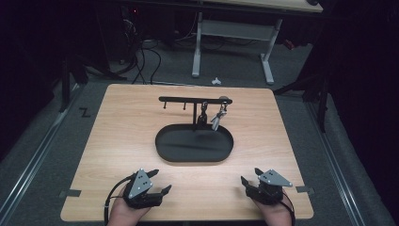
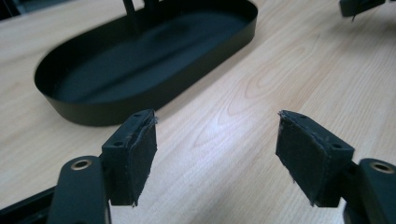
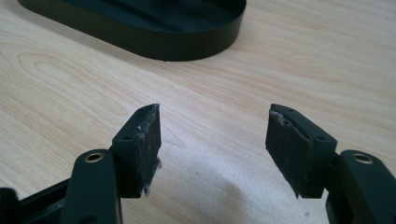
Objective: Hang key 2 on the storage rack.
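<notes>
A black oval tray [image 1: 161, 149] lies at the middle of the wooden table [image 1: 117, 122]. A black T-shaped rack [image 1: 188, 99] with small hooks rises from its far rim. A dark key fob [image 1: 203, 116] and a silver key [image 1: 218, 118] hang from the rack's right half. My left gripper [image 1: 161, 180] rests near the table's front left edge, jaws open and nothing between them; in the left gripper view [image 2: 217, 140] the tray [image 2: 140, 100] lies just ahead. My right gripper [image 1: 250, 174] sits at the front right, also open and holding nothing [image 3: 215, 135], with the tray's wall [image 3: 187, 44] ahead.
Bare wood surrounds the tray on all sides. Grey tape tabs [image 1: 69, 193] mark the table's front corners. Beyond the table stand a white desk frame [image 1: 197, 47], floor cables [image 1: 141, 56] and a small white object [image 1: 216, 81] on the carpet.
</notes>
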A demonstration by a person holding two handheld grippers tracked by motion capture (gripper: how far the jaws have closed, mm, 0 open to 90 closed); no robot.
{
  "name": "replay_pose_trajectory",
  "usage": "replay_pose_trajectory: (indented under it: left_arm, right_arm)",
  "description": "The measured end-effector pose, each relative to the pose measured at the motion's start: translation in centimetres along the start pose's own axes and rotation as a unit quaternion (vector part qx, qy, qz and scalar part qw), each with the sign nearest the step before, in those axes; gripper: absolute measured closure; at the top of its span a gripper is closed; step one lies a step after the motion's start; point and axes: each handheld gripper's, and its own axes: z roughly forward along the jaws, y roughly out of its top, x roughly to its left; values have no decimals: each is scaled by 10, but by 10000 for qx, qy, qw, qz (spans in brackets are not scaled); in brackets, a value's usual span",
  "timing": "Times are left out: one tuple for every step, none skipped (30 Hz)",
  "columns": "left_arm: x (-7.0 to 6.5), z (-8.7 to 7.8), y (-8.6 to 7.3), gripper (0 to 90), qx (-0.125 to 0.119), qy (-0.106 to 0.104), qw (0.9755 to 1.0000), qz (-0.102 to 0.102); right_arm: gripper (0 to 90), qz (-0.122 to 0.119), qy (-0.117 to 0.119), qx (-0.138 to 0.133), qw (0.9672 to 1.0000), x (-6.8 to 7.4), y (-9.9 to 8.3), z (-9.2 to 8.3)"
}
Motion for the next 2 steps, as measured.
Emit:
replay_pose_trajectory:
  left_arm:
    - [2, -2, 1, 293, -43, -7, 10000, -62]
    - [4, -3, 1, 293, -95, -14, 9998, -147]
  right_arm:
    - [367, 78, -7, 0, 10000, 0, -1, -1]
    - [368, 169, 3, 24, 9999, 0, -2, -1]
